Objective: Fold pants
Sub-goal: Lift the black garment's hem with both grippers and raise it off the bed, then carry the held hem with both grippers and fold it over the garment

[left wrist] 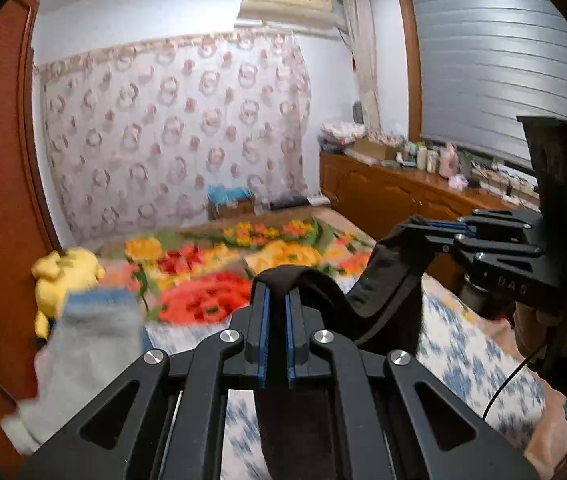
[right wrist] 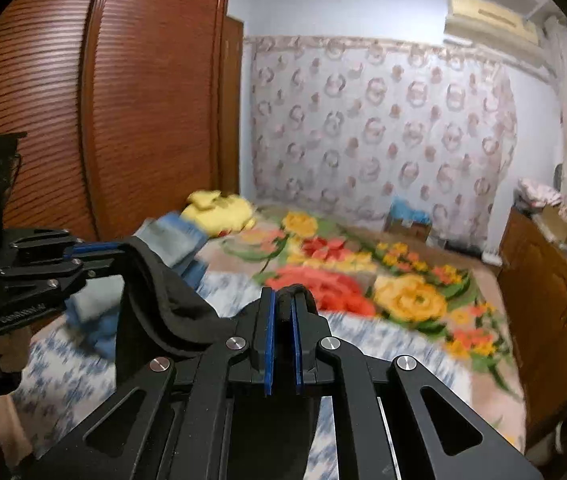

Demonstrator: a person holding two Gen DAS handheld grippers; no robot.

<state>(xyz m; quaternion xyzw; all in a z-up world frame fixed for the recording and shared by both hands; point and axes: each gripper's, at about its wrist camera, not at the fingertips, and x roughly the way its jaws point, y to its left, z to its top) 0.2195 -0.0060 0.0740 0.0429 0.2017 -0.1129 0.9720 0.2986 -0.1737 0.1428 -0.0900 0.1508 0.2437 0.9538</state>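
The black pants (left wrist: 379,280) hang in the air above the bed, held by their edge between both grippers. My left gripper (left wrist: 277,300) is shut on the black fabric, which loops over its blue-padded fingertips. My right gripper (right wrist: 282,304) is shut on the same edge of the pants (right wrist: 163,300). In the left wrist view the right gripper (left wrist: 423,228) is to the right and holds the cloth. In the right wrist view the left gripper (right wrist: 107,252) is to the left. The rest of the pants hangs below and is hidden.
The bed has a blue-white sheet (left wrist: 463,352) and a floral blanket (right wrist: 363,276). Folded grey-blue clothes (left wrist: 83,344) and a yellow plush (left wrist: 63,276) lie at its left side by the wooden wardrobe (right wrist: 103,120). A wooden cabinet (left wrist: 403,192) with clutter stands on the right.
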